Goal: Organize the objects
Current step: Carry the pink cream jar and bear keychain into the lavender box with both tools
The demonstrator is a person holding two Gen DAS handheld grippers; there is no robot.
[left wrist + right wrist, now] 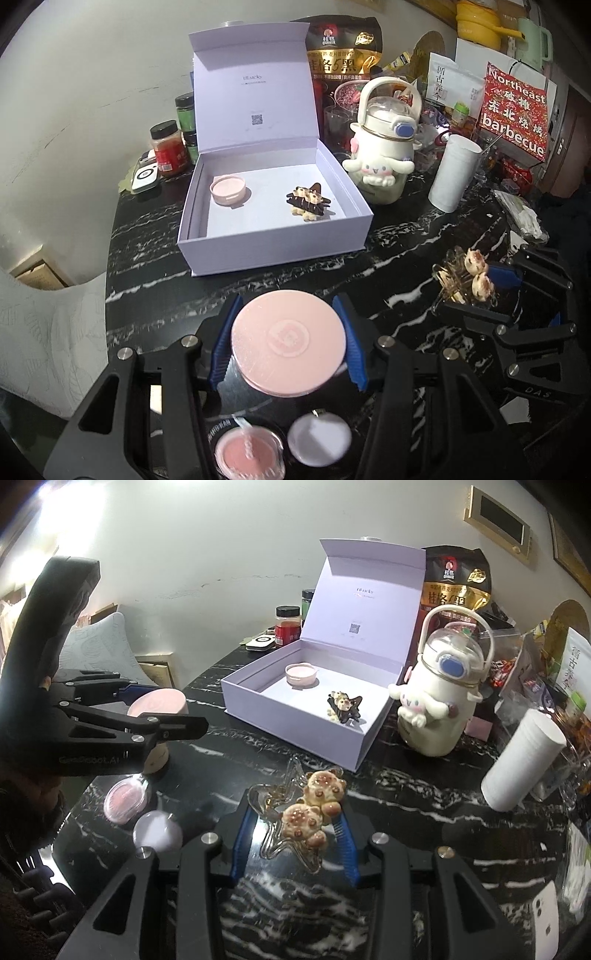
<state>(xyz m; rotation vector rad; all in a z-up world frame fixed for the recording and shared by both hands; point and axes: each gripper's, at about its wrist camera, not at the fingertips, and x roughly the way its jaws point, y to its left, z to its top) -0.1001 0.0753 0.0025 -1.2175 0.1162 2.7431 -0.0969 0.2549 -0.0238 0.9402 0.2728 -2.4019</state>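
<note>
Clamping pink jar [289,341] between left tongs [288,347], right tongs [295,827] pinching star hair clip [301,814]

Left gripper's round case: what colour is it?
Pale pink round case, clearest in the left wrist view.

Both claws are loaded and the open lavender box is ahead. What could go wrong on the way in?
1. The left claw pinches the round pink case only at its curved edges; it could slip or twist out.
2. The right claw holds the clear star hair clip off-centre; the clip may rotate or drop.
3. The lavender box already holds a pink cup and dark star clip; careless placement may knock them.
</note>
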